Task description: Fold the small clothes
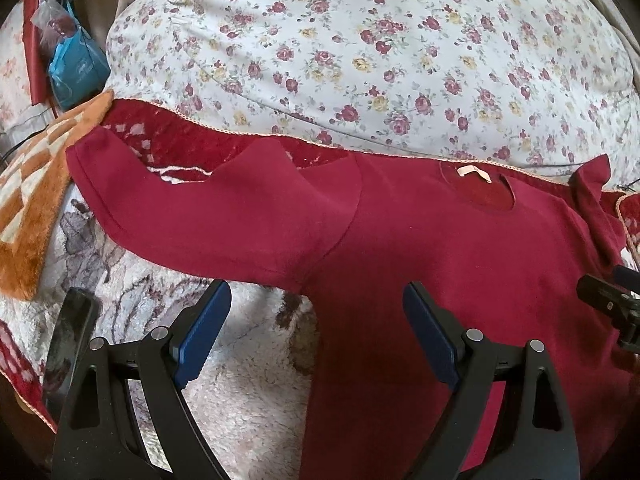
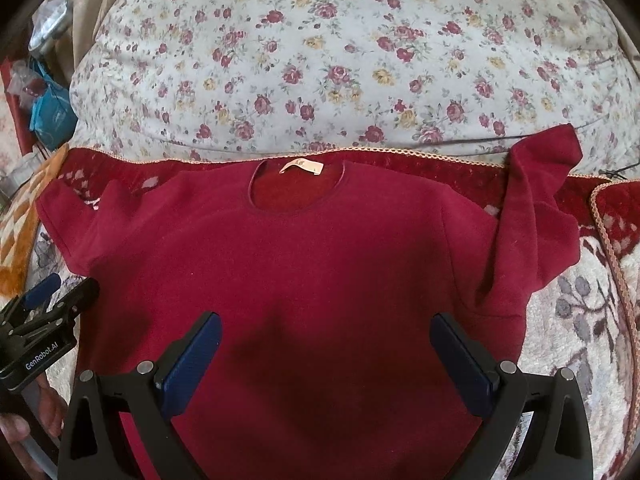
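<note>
We see a dark red shirt spread flat, front up, on a fleecy patterned blanket. We take the shirt as our landmark.

Neckline lies at the shirt's far edge, with a pale label inside the collar. Beyond the collar runs a red blanket border with orange stitched trim, and past that a floral quilt bulks up.

Left sleeve lies stretched out flat to the side. Right sleeve is bunched and creased, its cuff turned toward the quilt.

Our left gripper hangs over the shirt's left underarm, jaws wide apart, nothing between them; one blue pad sits over blanket, the other over red cloth. Our right gripper hangs over the shirt's chest, jaws likewise spread and empty. We cannot tell whether either touches the cloth.

Left of the shirt: an orange-and-cream checked mat, a dark phone-like slab on the blanket, and farther off a blue bag. A hand shows under the left gripper in the right wrist view.
</note>
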Demonstrator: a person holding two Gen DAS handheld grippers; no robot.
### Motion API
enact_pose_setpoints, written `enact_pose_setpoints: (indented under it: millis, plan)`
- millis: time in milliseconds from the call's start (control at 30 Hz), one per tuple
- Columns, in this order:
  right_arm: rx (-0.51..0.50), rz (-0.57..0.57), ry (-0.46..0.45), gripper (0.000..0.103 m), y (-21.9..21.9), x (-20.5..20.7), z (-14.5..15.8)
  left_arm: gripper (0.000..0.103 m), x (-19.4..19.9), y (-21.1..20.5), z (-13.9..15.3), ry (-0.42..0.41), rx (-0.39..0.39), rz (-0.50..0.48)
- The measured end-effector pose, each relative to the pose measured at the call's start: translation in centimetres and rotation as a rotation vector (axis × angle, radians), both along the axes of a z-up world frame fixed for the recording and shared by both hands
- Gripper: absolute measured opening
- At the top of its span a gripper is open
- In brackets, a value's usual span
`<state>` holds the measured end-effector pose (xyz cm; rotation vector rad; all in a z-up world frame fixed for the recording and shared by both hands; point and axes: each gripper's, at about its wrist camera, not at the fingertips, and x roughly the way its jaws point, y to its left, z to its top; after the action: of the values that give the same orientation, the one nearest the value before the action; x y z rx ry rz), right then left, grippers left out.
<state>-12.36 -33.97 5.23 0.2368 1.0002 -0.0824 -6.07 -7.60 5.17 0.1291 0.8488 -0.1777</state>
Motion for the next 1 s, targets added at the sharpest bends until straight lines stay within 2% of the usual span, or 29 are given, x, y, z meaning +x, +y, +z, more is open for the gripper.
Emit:
enact_pose_setpoints:
  millis: [400,1000]
  plan:
    - [0.027,0.016,0.032,0.103,0.3,0.4,-0.8,0.088,0.1,-0.5,-0.3,0.013,0.009,-0.008]
    - [0.039,0.032,0.023,0.103,0.5,0.2,-1.4,0.088,0.3,-0.4,-0.5,0.028,-0.001,-0.006]
